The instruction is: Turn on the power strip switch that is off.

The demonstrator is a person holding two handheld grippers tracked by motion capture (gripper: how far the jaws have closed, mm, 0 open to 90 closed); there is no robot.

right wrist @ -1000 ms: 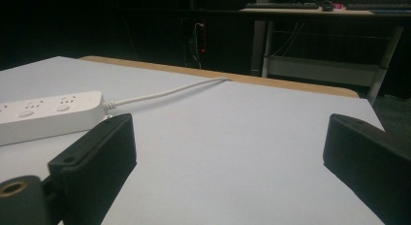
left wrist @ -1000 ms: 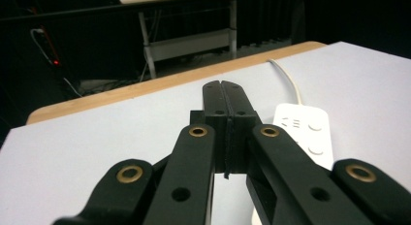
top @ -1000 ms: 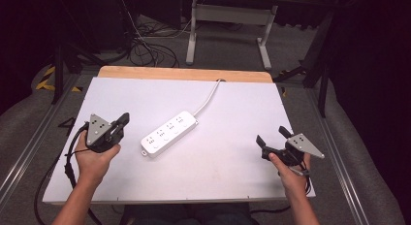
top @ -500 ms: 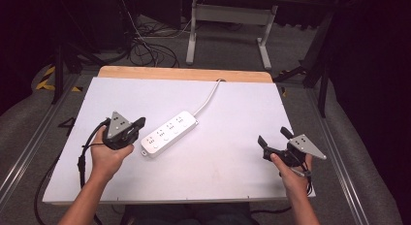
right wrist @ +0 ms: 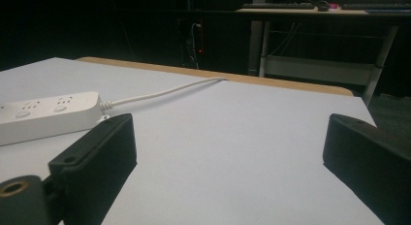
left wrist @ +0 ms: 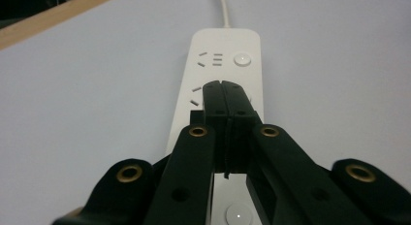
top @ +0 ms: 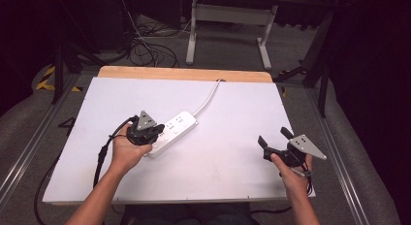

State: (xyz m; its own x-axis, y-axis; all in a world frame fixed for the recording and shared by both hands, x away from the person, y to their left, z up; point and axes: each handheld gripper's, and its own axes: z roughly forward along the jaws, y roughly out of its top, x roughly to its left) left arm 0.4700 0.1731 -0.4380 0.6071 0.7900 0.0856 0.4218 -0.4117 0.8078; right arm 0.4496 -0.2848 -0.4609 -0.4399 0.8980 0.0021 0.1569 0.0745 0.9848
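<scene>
Power strip (top: 173, 132): lies slantwise near the middle of the white table (top: 232, 113), its cord (top: 208, 96) running to the far wooden edge (top: 184, 73).
Left gripper (left wrist: 224, 96): jaws pressed together, tips over the strip's middle sockets; contact unclear.
Right gripper (top: 273, 139): well right of the strip, jaws spread wide, holding nothing.
Open room: bare tabletop between strip and right gripper.
Surroundings: dark room, desk frame (top: 228, 21) beyond the strip.

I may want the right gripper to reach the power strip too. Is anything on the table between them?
Nothing visible stands between them. The right gripper, fingers apart, is over bare white table, and the power strip lies across that open surface. The left gripper is shut, over the strip's middle.
</scene>
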